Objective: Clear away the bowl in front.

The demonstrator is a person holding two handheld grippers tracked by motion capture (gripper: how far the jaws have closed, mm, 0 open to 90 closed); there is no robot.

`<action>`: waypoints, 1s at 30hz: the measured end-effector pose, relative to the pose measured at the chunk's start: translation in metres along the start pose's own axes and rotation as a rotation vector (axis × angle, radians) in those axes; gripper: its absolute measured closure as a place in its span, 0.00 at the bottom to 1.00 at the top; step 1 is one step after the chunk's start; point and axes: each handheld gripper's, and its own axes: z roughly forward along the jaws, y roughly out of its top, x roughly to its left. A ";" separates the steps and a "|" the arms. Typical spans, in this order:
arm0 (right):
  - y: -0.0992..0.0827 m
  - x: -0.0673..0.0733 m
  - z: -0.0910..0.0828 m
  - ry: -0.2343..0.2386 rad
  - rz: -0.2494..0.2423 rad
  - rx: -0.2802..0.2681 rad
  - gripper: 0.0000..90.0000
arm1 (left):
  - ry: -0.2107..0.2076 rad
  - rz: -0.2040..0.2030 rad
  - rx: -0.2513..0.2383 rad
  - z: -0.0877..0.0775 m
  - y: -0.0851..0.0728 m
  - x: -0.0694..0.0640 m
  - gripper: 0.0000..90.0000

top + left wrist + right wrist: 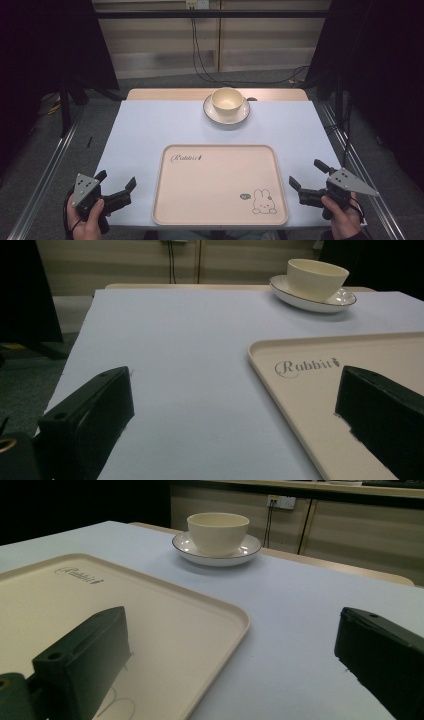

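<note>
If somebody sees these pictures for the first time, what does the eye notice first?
Probably the cream bowl standing on a white dark-rimmed saucer at the table's far edge. Next, the empty beige rectangular tray with a rabbit drawing, between the open left tool and open right tool.

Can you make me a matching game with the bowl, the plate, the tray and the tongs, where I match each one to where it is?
Things:
1. bowl
2. plate
3. tray
4. left tongs

Places:
A. lying flat near the front edge of the table, with a rabbit drawing in one corner
B. at the far edge of the table, under the bowl
C. sitting on the plate
D. open, beside the tray, with nothing between the jaws

Pairs: 1-C, 2-B, 3-A, 4-D
</note>
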 end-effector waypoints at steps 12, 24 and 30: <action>-0.001 0.000 0.001 0.018 -0.002 -0.006 0.01 | 0.005 0.020 0.006 -0.001 0.001 -0.002 0.01; -0.002 0.000 0.001 0.021 -0.002 0.004 0.02 | -0.055 0.069 0.000 0.008 0.005 -0.019 0.02; -0.001 0.002 0.001 0.026 -0.004 -0.010 0.02 | -0.078 0.084 -0.012 0.013 0.007 -0.028 0.02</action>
